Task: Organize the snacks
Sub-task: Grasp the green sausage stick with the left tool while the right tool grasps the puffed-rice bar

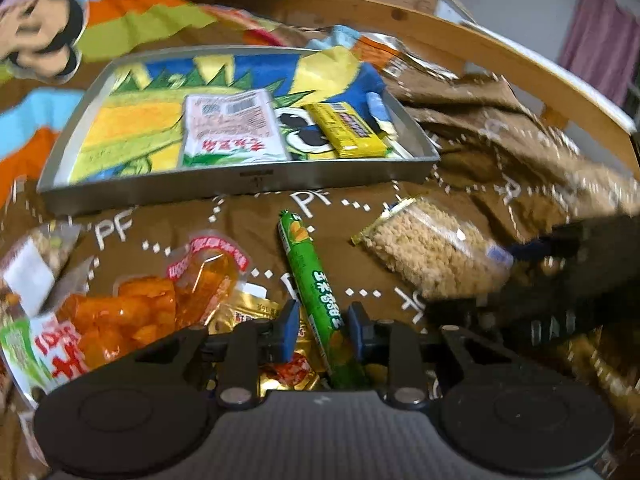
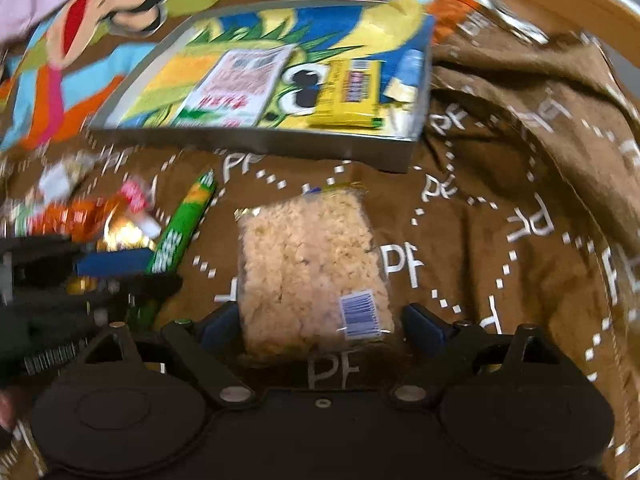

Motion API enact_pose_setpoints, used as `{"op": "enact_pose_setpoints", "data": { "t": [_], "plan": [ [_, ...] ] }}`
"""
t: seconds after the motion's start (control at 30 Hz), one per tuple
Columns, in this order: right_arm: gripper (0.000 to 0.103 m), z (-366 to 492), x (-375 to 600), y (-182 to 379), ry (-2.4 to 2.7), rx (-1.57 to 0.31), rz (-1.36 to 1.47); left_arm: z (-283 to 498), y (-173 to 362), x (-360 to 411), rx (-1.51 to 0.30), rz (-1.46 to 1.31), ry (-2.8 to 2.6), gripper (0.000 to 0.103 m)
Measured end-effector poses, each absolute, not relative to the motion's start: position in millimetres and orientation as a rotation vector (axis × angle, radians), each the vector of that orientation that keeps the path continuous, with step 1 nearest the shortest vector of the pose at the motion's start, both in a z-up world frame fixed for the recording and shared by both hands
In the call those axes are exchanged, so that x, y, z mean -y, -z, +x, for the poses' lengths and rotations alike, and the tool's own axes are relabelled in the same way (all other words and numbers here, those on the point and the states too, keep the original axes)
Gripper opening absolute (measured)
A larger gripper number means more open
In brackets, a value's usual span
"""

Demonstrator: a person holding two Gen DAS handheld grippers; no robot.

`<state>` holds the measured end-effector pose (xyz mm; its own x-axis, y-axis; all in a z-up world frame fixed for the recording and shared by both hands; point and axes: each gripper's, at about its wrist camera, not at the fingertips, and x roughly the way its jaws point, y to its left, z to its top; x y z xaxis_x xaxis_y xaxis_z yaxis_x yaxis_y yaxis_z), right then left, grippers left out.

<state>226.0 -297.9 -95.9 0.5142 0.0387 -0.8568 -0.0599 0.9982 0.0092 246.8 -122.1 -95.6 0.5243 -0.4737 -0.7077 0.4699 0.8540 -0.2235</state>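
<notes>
Both grippers sit low over snacks on the brown printed blanket (image 2: pixel 500 152).

The left gripper (image 1: pixel 323 330) is spread open around the lower end of the green sausage stick (image 1: pixel 312 292), its pads apart from the wrapper. The right gripper (image 2: pixel 320 326) is open, straddling the clear puffed-rice pack (image 2: pixel 308 264). Behind them lies the grey metal tray (image 1: pixel 240 184), holding a white-pink packet (image 1: pixel 232 128) and a yellow bar (image 1: pixel 348 130).

We see a brown cloth (image 2: pixel 500 152) printed with white "PF" letters and dotted lines, under a grey metal tray (image 1: pixel 240 182). Inside the tray, a blue, yellow and green cartoon bag (image 1: pixel 132 120), a pink-and-white packet (image 1: pixel 232 124) and a yellow bar (image 1: pixel 346 128). On the cloth: a green sausage stick (image 1: pixel 314 288), beige rice crackers (image 2: pixel 308 260) and an orange jelly pack (image 1: pixel 120 316).
</notes>
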Motion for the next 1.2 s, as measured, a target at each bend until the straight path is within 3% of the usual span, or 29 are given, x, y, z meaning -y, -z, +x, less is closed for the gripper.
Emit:
{"op": "enact_pose_setpoints", "data": {
  "t": [0.3,0.6,0.97,1.2],
  "plan": [
    [0.093,220,278,109,-0.05,-0.96,-0.122,261,101,118,-0.886,-0.088,0.558,0.029],
    [0.074,212,276,100,-0.024,-0.925,-0.086,256,93,123,-0.926,-0.091,0.537,0.023],
    [0.073,182,246,89,0.012,-0.783,-0.443,251,72,106,-0.978,-0.208,0.46,0.02],
    [0.073,172,241,79,0.029,-0.677,-0.517,250,69,95,-1.02,-0.3,0.455,0.02]
  ]
}}
